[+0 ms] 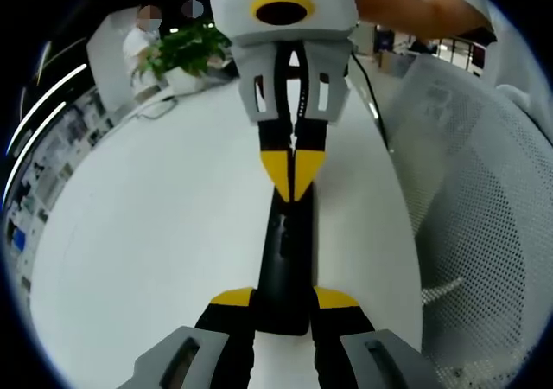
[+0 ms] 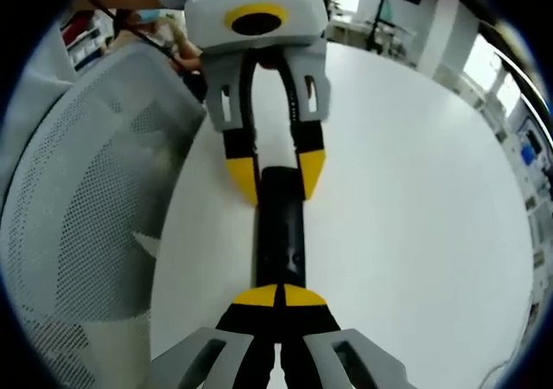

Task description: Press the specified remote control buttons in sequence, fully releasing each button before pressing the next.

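Black remote control (image 1: pixel 289 264) lying lengthwise on the white round table (image 1: pixel 155 233), running from lower centre of the left gripper view up toward the middle. Near end of the remote clamped between the left gripper (image 1: pixel 285 307) jaws, yellow tips pressed against both its sides at the bottom of the frame. Far end met by the right gripper (image 1: pixel 294 171), coming down from the top centre, its two yellow tips brought together into a single point that rests on the remote's upper face. Cannot tell which button sits under that point.

Same arrangement seen from the opposite end in the right gripper view: remote control (image 2: pixel 281 229) in the centre of the frame, right gripper (image 2: pixel 278 298) at the bottom with jaws together, yellow tips touching each other on top of the remote. Left gripper (image 2: pixel 276 171) reaching in from the top centre, jaws apart and straddling the remote's far end, one yellow tip on either side of it and touching it.

White perforated mesh chair (image 1: pixel 484 199) filling the right side of the left gripper view, just beside the table edge; the same chair (image 2: pixel 82 199) on the left of the right gripper view. Potted green plant (image 1: pixel 192 52) at the upper left of the left gripper view, at the far rim of the table, with a seated person (image 1: pixel 138 47) in white just beside it.
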Motion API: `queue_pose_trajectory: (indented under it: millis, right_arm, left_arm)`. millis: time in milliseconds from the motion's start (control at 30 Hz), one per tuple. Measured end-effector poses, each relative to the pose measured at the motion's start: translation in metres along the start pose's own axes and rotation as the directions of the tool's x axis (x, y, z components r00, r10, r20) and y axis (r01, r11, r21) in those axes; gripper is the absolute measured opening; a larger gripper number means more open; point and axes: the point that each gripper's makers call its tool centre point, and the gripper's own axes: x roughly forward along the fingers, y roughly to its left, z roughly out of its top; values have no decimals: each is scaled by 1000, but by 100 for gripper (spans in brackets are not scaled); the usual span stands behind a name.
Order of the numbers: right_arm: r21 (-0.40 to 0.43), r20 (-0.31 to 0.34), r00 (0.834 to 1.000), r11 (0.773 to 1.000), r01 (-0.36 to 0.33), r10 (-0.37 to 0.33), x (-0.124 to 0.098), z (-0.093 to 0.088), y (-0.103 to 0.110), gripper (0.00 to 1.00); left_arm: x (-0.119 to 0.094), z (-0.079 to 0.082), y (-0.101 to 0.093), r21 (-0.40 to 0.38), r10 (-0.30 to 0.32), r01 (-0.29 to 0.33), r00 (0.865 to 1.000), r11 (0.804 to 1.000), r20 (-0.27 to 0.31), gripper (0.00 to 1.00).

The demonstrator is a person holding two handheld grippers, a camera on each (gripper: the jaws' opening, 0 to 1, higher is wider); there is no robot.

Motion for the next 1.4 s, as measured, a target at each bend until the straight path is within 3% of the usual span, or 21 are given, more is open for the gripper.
queue_pose_trajectory:
  millis: [533, 967, 1400]
  right_arm:
    - [-32, -4, 1000, 999, 12, -13, -1, 1, 2, 0]
    - [-41, 22, 1000, 999, 10, -9, -7, 13, -7, 0]
    - [-60, 8, 1000, 998, -20, 21, 2, 17, -12, 0]
  left_arm:
    - [0, 1, -1, 7, 3, -3, 1000, 1000, -8, 23]
    - [1, 1, -1, 8, 3, -3, 1000, 1000, -9, 23]
    - [1, 0, -1, 6, 2, -2, 1000, 1000, -6, 23]
